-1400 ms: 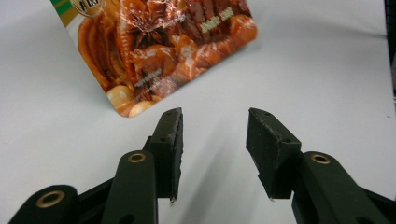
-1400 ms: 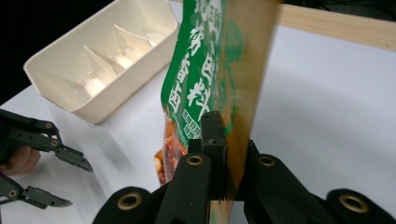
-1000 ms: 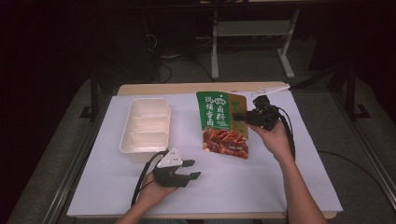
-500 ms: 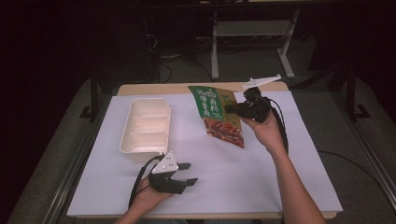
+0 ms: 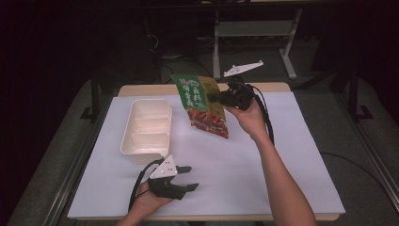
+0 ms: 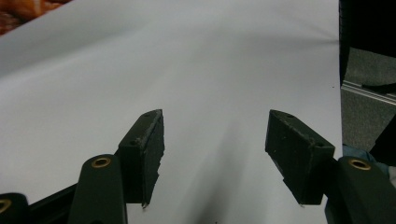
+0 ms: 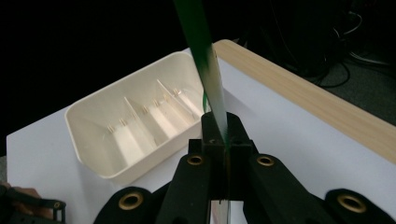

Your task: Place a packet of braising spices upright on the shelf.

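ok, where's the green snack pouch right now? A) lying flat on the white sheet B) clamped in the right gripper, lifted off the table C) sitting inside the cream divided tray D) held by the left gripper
B: the right gripper has its jaws shut on the edge of the green snack pouch, holding it up beside the cream divided tray.

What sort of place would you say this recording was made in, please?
Probably a lab recording station, not a home: a table under a plain white sheet, handheld tongs trailing cables, a metal frame and loose wiring on the dark floor behind.
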`<move>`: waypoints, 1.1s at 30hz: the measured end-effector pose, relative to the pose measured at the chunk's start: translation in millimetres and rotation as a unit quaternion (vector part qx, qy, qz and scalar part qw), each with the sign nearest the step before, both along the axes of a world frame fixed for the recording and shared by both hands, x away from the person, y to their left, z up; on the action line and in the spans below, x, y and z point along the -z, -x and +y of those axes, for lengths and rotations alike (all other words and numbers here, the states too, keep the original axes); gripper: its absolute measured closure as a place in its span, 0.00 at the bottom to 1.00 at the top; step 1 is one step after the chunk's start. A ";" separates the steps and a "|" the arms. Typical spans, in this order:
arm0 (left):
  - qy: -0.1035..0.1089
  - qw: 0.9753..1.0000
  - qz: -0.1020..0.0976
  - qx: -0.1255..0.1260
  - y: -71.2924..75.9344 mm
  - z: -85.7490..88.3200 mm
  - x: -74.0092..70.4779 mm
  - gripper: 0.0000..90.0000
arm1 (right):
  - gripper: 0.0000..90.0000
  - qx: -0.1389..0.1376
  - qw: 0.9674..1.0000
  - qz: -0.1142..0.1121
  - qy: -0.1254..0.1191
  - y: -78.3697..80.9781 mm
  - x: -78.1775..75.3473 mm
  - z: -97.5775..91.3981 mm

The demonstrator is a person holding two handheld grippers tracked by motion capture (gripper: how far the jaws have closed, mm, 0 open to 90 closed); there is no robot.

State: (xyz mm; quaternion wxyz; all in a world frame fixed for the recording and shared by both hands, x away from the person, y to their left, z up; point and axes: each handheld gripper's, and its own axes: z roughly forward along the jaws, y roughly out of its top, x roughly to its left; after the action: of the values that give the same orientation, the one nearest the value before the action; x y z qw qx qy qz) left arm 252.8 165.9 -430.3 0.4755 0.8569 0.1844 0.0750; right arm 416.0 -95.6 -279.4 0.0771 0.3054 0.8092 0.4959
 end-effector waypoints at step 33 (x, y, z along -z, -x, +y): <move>-0.008 1.000 -0.007 -0.008 -0.1 7.5 5.7 0.38 | 1.00 -0.055 0.998 -0.028 -0.007 -52.1 -30.3 85.8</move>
State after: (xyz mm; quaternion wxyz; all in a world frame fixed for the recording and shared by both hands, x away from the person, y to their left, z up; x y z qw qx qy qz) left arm 252.9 173.4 -436.0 0.4694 0.8585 0.1875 0.0868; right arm 468.1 -9.8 -249.1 0.0704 0.2469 0.8187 0.5137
